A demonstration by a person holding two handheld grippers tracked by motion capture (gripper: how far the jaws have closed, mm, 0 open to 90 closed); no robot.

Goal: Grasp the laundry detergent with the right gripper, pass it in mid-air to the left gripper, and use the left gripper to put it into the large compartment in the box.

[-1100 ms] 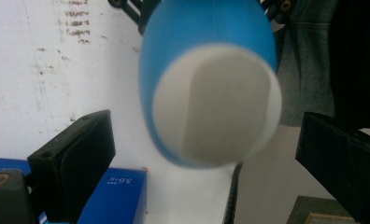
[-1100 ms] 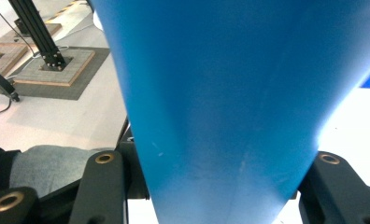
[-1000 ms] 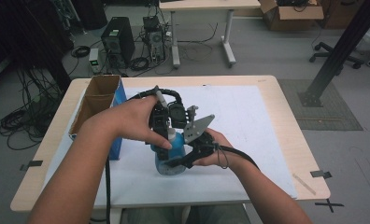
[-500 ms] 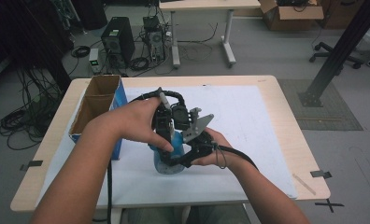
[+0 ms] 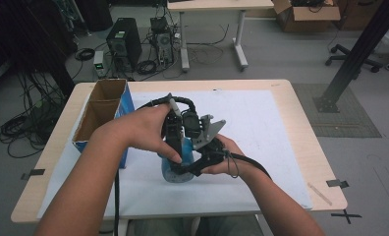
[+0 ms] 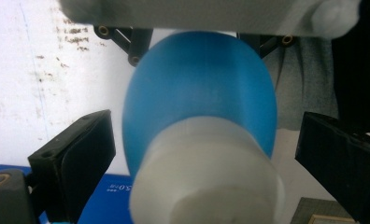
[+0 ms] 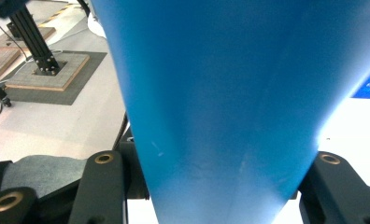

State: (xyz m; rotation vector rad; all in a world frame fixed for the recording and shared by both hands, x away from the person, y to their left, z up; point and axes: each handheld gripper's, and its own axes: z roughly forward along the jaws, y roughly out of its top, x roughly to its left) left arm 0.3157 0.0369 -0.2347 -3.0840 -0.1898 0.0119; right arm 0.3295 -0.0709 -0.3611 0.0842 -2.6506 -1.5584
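The blue bottle (image 7: pixel 220 102) is grasped by the right gripper (image 7: pixel 211 186); the left gripper (image 6: pixel 202 154) fingers (image 6: pixel 80 154) stand released around its white cap (image 6: pixel 206 177).

Both forearms are brought in from the bottom edge of the high view and are met above the middle of the table. The left gripper (image 5: pixel 175 147) is held from above by the left hand (image 5: pixel 146 130), with the wrist bent and the gripper pointed downward. In the left gripper view its two black jaws are seen spread wide apart, each standing clear of what lies between them. The right gripper (image 5: pixel 190 166) is cradled from below in the right hand (image 5: pixel 222 157), pointed toward the left gripper and set just beside it. In the right gripper view its jaws are seen closed against both sides of what is held between them.
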